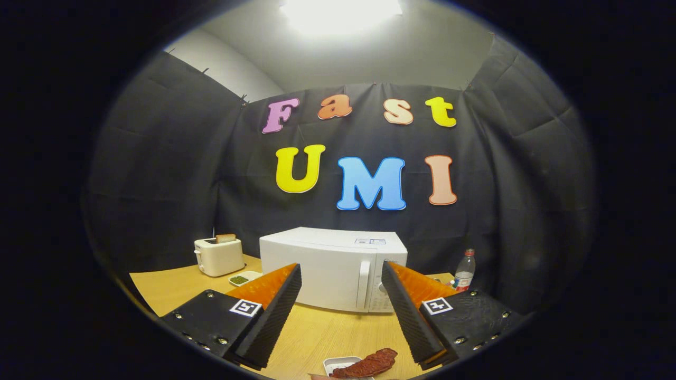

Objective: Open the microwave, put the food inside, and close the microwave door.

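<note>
The white box-shaped microwave [334,268] is standing with its door closed just beyond the fingers [341,292], which are spread wide and holding nothing. A reddish-brown strip of food [369,364] on a small white tray [338,363] is lying between them, lower down, on the light wooden counter [317,332]. A cream toaster [218,256] is sitting beyond the left finger.

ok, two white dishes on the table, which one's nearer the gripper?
The dish with the reddish food, low between the open gripper's fingers. The other, the dish of green bits, sits farther back beside the toaster.
</note>
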The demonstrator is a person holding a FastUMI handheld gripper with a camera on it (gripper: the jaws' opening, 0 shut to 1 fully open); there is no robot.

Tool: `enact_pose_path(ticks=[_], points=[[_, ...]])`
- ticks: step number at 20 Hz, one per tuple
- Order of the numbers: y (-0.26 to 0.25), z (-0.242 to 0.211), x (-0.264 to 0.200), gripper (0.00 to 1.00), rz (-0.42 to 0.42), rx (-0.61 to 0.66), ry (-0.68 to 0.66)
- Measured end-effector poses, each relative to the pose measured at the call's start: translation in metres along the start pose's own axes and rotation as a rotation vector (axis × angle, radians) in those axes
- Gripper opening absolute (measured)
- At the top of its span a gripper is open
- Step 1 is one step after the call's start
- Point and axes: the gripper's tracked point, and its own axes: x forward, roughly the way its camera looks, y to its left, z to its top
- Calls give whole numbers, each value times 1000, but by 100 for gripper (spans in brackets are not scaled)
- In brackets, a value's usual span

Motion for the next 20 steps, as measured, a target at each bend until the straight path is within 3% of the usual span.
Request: enact_pose_path(ticks=[11,20], points=[[-32,-67,130,95,-110,41,64],[-61,-122,198,95,-200,43,109]])
